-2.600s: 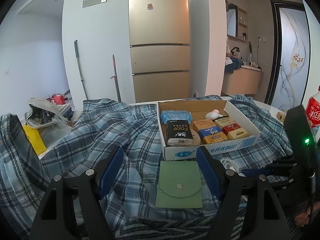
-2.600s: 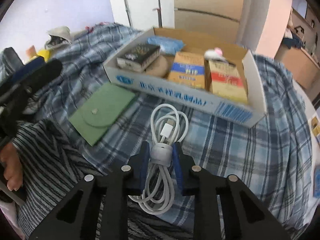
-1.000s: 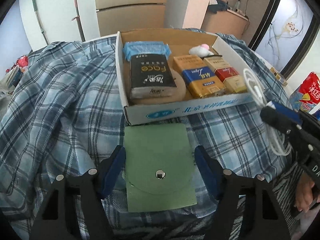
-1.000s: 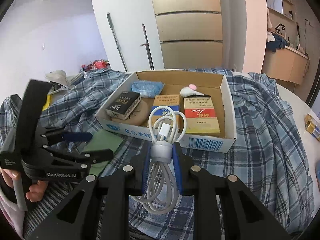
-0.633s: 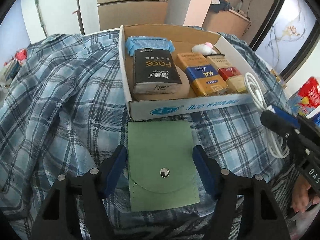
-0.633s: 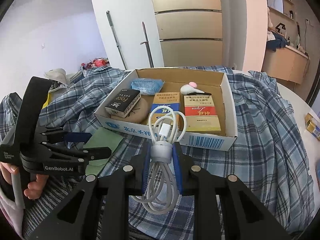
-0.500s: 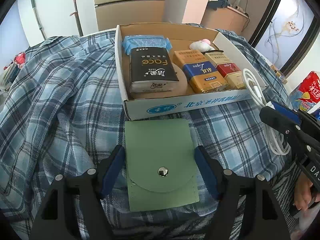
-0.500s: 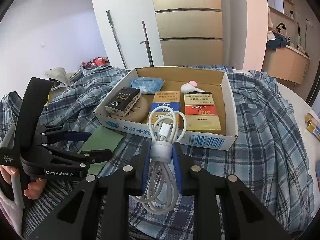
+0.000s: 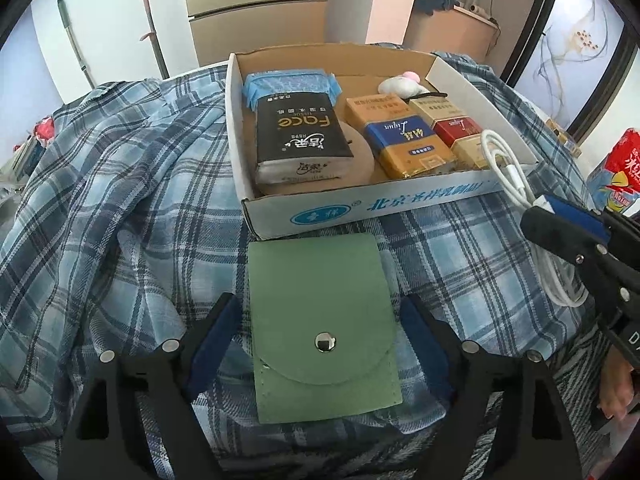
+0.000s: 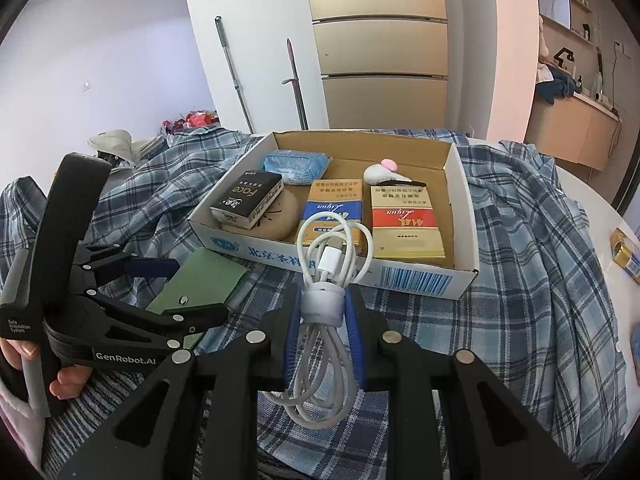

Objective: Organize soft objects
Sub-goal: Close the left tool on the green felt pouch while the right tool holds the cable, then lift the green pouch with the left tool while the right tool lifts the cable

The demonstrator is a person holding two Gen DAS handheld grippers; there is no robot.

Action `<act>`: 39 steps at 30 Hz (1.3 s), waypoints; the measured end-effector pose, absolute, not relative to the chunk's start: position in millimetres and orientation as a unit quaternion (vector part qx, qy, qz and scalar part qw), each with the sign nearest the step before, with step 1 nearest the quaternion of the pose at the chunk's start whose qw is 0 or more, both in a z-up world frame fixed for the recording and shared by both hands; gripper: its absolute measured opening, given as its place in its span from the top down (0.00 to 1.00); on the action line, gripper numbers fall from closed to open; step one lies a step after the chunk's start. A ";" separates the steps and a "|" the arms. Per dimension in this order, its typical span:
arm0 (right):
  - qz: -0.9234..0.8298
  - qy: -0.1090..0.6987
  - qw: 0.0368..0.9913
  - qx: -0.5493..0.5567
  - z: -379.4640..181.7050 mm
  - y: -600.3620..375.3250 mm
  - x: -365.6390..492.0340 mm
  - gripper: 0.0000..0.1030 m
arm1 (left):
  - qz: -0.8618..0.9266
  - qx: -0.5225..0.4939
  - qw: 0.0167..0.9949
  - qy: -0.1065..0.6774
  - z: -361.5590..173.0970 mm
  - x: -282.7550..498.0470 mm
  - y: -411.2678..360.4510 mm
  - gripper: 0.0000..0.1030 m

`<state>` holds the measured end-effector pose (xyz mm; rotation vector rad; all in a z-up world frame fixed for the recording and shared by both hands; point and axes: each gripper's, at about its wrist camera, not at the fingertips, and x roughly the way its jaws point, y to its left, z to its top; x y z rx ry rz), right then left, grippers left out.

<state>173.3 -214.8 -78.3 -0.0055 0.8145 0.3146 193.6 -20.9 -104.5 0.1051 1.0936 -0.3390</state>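
We see the left gripper (image 9: 322, 330) with its jaws spread wide on either side of the green pouch (image 9: 322, 316), a flat snap-flap pouch that lies on the blue plaid cloth (image 9: 120, 184) just in front of the cardboard box (image 9: 360, 208); neither blue pad touches it. The right gripper (image 10: 322, 306) has its jaws closed on the coiled white cable (image 10: 334, 256), gripping it at the pale band around its middle, so the loop stands up above the fingers and the rest hangs below, off the cloth and just short of the box's front wall. Inside the box we count a black tissue pack (image 9: 298, 138) resting on a tan round pad, a blue wipes pack (image 9: 290, 84) behind it, two flat cartons (blue-and-gold and red-and-gold) (image 9: 400, 136) side by side, and a small white plush with a pink tip (image 9: 402, 84) at the back
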 end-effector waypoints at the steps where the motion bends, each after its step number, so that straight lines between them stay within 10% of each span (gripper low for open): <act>1: 0.152 0.394 0.906 -0.003 -78.1 -214.8 173.1 0.79 | -0.161 0.049 0.839 0.517 -104.2 193.7 -20.4 0.18; 18: 0.150 0.389 0.909 -0.002 -75.9 -216.2 172.2 0.79 | -0.133 0.087 0.852 0.498 -103.5 185.8 -28.7 0.28; 39: 0.144 0.281 0.949 -0.014 -46.3 -217.8 148.2 0.79 | -0.166 0.070 0.944 0.277 -39.3 116.5 -26.4 0.29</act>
